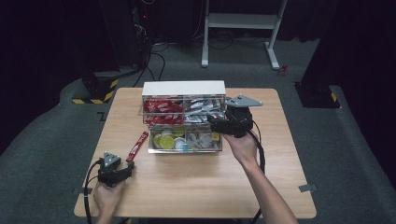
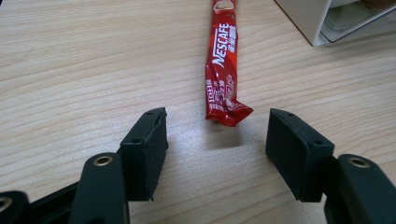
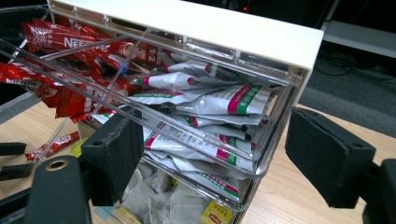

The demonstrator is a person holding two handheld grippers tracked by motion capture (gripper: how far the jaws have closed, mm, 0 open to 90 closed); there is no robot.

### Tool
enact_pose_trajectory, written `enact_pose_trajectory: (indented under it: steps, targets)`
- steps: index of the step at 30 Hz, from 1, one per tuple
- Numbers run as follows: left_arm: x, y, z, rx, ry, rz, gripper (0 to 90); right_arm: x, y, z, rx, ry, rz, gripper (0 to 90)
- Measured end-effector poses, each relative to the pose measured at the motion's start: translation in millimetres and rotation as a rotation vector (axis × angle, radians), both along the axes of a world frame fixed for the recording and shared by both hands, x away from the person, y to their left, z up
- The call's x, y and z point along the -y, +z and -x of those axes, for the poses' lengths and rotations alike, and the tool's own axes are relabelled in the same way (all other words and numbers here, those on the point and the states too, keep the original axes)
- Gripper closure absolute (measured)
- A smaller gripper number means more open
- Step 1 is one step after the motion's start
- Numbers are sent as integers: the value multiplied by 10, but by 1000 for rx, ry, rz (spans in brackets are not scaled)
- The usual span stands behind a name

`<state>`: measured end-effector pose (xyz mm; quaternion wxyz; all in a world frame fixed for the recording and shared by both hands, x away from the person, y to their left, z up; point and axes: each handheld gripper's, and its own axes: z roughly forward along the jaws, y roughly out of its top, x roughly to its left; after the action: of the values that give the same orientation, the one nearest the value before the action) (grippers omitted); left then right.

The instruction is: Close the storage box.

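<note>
Red stick [image 2: 222, 65], a Nescafé sachet, lies flat on the wooden table [image 1: 196, 186], just left of the organizer [image 1: 183, 116] and apart from it; its crimped near end rests between and slightly ahead of the two jaws of the left gripper [image 2: 217, 135], which stand wide apart and touch nothing. The organizer is a white-topped case of clear plastic with two drawers [image 3: 261, 154], both pulled out toward the person. The upper drawer is split by a clear divider: its left compartment holds a heap of red sticks [image 3: 70, 51] like the one on the table, its right compartment a stack of white sachets [image 3: 224, 102] marked in green and pink. The lower drawer [image 1: 185, 140], drawn out farther, also has two parts: the left holds round yellow-green and white capsules [image 1: 167, 139], the right pale paper-wrapped packets [image 1: 201, 138] and a small yellow packet [image 3: 215, 215]. The right gripper [image 3: 212, 149] sits at the front right corner of the upper drawer, its jaws partly open astride that corner; no grip can be confirmed.
</note>
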<state>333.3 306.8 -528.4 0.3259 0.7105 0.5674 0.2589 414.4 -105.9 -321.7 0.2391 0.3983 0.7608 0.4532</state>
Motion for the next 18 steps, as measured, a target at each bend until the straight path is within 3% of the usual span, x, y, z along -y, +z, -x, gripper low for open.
enact_pose_trajectory:
  steps: [18]
  targets:
    - [5,-2,3,1,3,1,380,112,-108,31,-20,1,6,209]
